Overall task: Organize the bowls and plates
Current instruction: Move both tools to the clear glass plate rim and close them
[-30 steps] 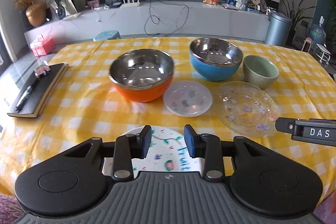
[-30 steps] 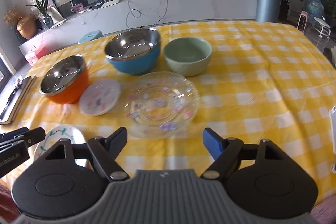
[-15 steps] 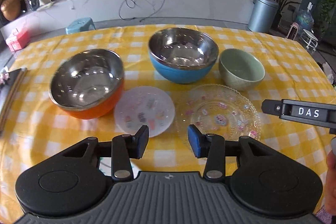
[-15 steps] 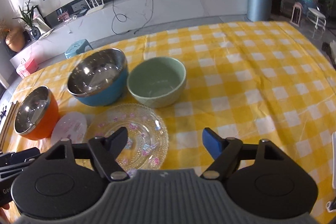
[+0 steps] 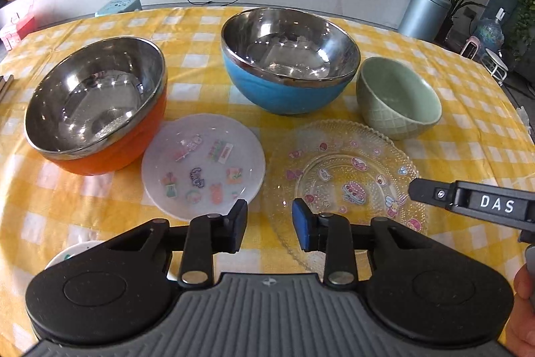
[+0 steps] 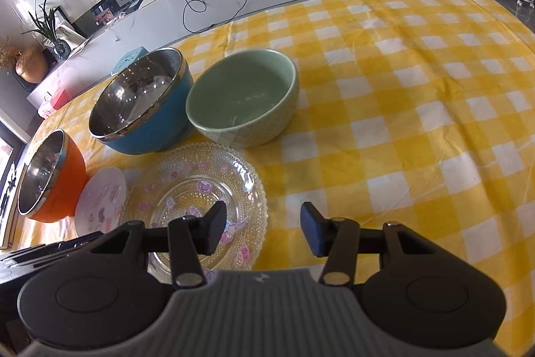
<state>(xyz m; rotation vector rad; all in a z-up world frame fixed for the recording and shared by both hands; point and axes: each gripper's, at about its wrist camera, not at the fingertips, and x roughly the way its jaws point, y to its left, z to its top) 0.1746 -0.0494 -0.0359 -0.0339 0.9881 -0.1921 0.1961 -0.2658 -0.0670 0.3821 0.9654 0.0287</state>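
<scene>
Both grippers closing in on the plates.
Left gripper and right gripper have dropped nearer, jaws narrowing on nothing, flanking the clear patterned glass plate; pickup likely next.

orange bowl | blue bowl | green bowl | white plate | glass plate | all upright

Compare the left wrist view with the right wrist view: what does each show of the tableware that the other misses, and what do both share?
Only the left wrist view shows a white plate's edge behind its own gripper and the whole sticker-dotted white plate. Only the right wrist view shows the bare tablecloth stretching away beside the bowls. Both show the orange bowl, blue bowl, green bowl and clear glass plate.
</scene>
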